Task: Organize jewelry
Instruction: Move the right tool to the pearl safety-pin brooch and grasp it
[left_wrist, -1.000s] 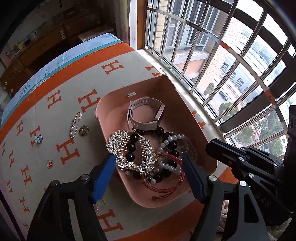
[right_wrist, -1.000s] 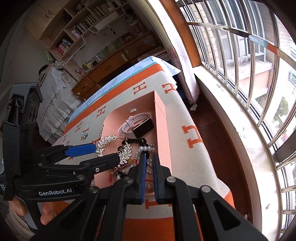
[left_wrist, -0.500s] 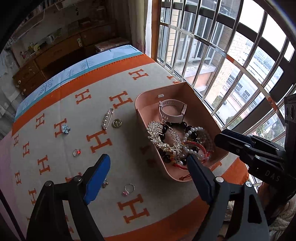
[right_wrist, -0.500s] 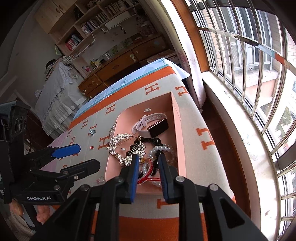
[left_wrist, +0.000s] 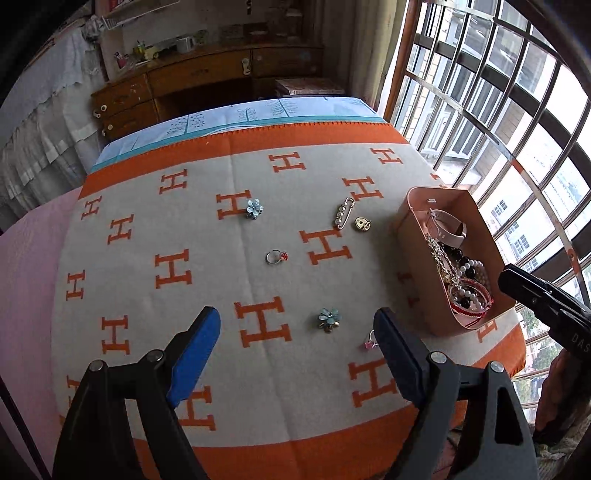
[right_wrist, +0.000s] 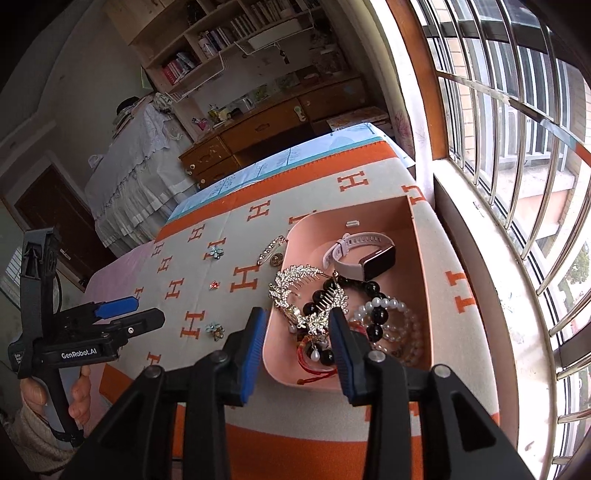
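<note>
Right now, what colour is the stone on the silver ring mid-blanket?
Red; the silver ring shows best in the left wrist view.

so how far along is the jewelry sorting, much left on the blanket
Done: the pink tray already holds the watch, a rhinestone hair comb and bead bracelets.
In hand: nothing; the left gripper and right gripper are both open and empty.
Left: two blue flower brooches, a red-stone ring, a pearl pin, a gold button and a pink ring.
</note>
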